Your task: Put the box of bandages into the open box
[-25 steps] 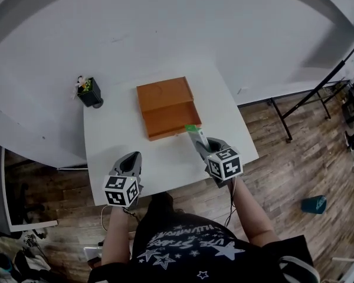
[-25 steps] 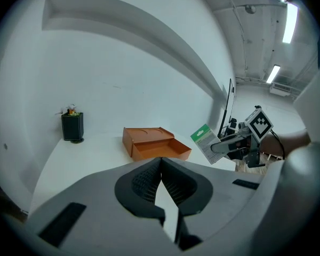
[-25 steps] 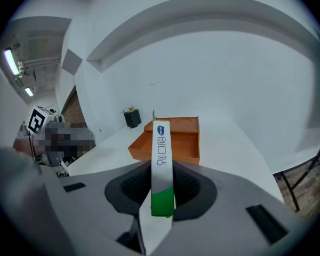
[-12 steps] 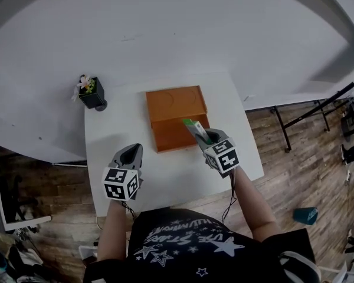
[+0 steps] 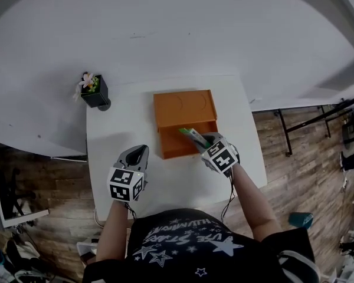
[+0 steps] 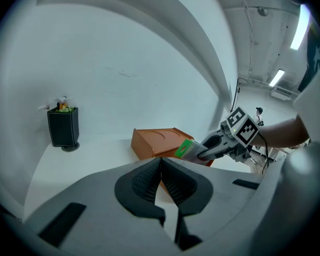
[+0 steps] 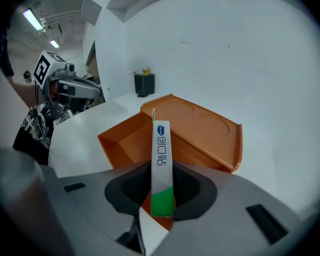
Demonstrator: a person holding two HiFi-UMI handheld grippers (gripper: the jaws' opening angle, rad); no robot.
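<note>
The orange open box [image 5: 178,141] lies on the white table [image 5: 118,128], its lid [image 5: 184,105] folded back behind the tray. My right gripper [image 5: 204,140] is shut on the white-and-green box of bandages [image 5: 190,134], holding it over the tray's right part. In the right gripper view the box of bandages [image 7: 161,164] stands narrow edge up between the pads, above the orange open box [image 7: 129,137]. My left gripper [image 5: 137,155] hovers over the table left of the open box, jaws shut with nothing between them [image 6: 161,183].
A small black pot with flowers [image 5: 94,91] stands at the table's far left corner. The table's front edge runs just behind both grippers. Wooden floor and black stand legs [image 5: 295,125] lie to the right.
My right gripper has carried the box of bandages forward and to the left, from the open box's near right corner to over the tray. The left gripper has hardly moved.
</note>
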